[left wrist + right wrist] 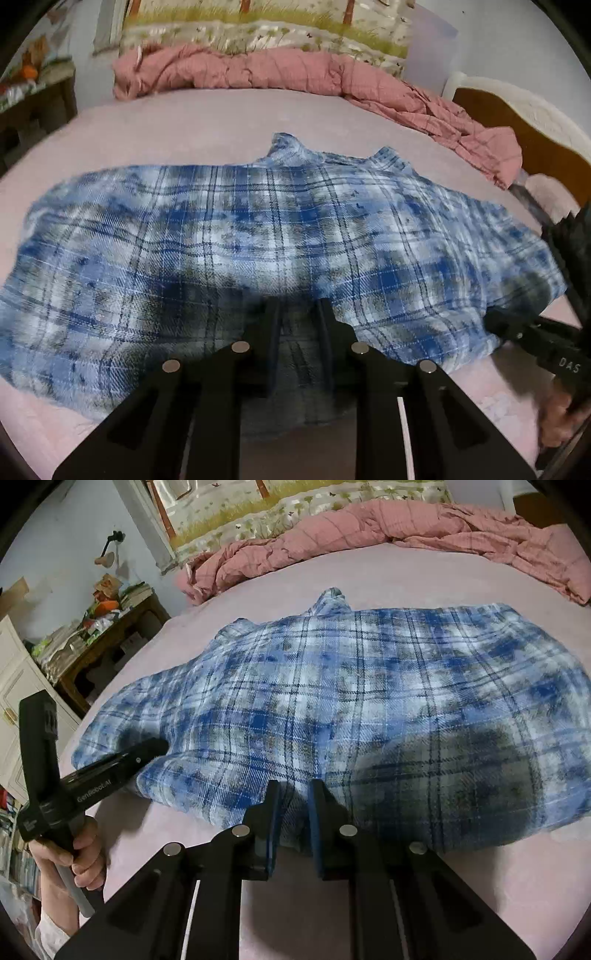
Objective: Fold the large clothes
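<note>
As it lies flat on bed: plaid flannel shirt, soft, limp, light, non-slip.
Grip pts: near hem, both corners.
Left claw: clamped on hem.
Right claw: clamped on hem.

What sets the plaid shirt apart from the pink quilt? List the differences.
The plaid shirt is blue and white; the pink quilt is dusty pink with thin grid lines. The shirt lies spread fairly flat mid-bed; the quilt is bunched in a rumpled ridge along the far edge. Both grippers pinch the shirt's near edge; nothing touches the quilt. Both rest on the pink bedsheet.
</note>
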The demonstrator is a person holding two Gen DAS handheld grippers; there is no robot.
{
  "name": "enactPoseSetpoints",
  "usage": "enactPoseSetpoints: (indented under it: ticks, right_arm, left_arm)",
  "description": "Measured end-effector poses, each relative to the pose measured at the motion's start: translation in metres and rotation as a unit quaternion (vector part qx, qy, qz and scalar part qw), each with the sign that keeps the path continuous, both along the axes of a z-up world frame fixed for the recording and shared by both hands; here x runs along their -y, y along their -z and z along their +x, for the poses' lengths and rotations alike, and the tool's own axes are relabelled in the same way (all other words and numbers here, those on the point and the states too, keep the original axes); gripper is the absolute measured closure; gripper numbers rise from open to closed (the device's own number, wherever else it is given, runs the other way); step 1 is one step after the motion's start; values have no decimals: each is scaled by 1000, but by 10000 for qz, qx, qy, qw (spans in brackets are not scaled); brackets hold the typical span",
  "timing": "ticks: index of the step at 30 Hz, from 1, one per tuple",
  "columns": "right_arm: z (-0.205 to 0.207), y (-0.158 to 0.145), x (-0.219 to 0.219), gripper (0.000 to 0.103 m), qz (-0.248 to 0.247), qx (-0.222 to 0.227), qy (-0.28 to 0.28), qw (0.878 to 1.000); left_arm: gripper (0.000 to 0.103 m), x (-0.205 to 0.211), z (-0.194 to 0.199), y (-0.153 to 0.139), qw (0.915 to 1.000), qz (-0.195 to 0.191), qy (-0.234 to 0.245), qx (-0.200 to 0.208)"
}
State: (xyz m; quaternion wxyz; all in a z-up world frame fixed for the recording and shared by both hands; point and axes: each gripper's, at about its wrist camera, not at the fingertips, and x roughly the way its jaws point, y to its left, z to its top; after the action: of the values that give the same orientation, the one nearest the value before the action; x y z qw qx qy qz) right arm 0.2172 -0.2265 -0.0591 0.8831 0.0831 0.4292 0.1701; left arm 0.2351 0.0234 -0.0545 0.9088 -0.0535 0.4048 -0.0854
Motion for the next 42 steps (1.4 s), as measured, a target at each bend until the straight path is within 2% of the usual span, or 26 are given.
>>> enactPoseSetpoints:
  ticks: [5, 9, 12, 13, 14, 15, 16, 17, 18, 19, 23, 25, 27, 29, 31, 32, 33, 36, 37, 39, 40, 42]
  right_arm:
    - [-18, -6, -5, 87, -410, 177, 34, 9990]
    - [-45, -13, 7, 87, -321, 327, 134, 9989]
    - [-57, -21, 17, 86, -433, 429, 358, 9975]
    - [-59, -24, 23, 83, -507, 462, 529, 9962]
    - [-61, -26, 28, 73, -469, 467, 662, 9956]
    - [-63, -27, 38, 65, -322, 467, 835, 9949]
    - [-65, -26, 54, 50, 41, 480, 1054, 9933]
    - [-68, -24, 66, 46, 413, 542, 1180, 9907]
    - [-70, -22, 77, 46, 730, 620, 1285, 9871]
    - [-72, -19, 90, 46, 946, 675, 1455, 9825]
    - [-66, -9, 116, 45, 1043, 465, 2121, 9705]
    - [-60, 0, 133, 45, 1379, 283, 2424, 9599]
    - [-57, 1, 143, 45, 1620, 349, 2628, 9505]
    - [-50, 0, 146, 45, 1533, 462, 2841, 9453]
    - [-42, 1, 156, 45, 1656, 521, 2997, 9381]
    - [-38, 2, 158, 46, 1740, 526, 3044, 9351]
    - [-35, 3, 162, 56, 1791, 502, 3088, 9327]
    - [-21, 3, 162, 77, 1702, 419, 3229, 9301]
    - [-17, 2, 160, 87, 1666, 422, 3178, 9325]
    - [-17, -13, 145, 91, 1221, 703, 3077, 9410]
    - [-19, -31, 126, 92, 793, 1073, 2854, 9491]
    - [-25, -55, 97, 92, 375, 1508, 2364, 9592]
  left_arm:
    - [83, -1, -9, -3, 9999, 89, -52, 131]
    - [81, -1, -16, -4, 9997, 68, -56, 244]
    - [77, -3, -17, -5, 9994, 3, -104, 331]
    - [76, -4, -17, -5, 9993, -14, -114, 360]
    - [75, -4, -18, -6, 9991, -26, -131, 409]
    - [67, -6, -20, -8, 9987, -35, -168, 487]
    - [53, -7, -22, -10, 9981, -44, -211, 570]
    - [45, -9, -25, -12, 9975, -63, -250, 658]
    - [29, -11, -26, -13, 9969, -99, -273, 729]
    - [25, -12, -26, -14, 9965, -141, -292, 766]
    - [22, -13, -26, -16, 9961, -123, -313, 819]
    - [8, -12, -28, -19, 9950, -109, -338, 929]
    - [2, -15, -31, -21, 9938, -159, -375, 1039]
    - [1, -17, -32, -21, 9933, -227, -423, 1053]
    - [1, -21, -30, -19, 9937, -320, -434, 982]
    - [1, -22, -29, -19, 9938, -352, -433, 964]
    - [1, -22, -29, -19, 9938, -371, -437, 957]
    - [1, -23, -30, -20, 9931, -381, -445, 1014]
    - [1, -25, -32, -21, 9923, -396, -465, 1079]
    - [1, -29, -40, -26, 9890, -418, -606, 1286]
    - [1, -33, -47, -29, 9860, -461, -695, 1445]
    - [1, -41, -55, -33, 9812, -618, -802, 1646]
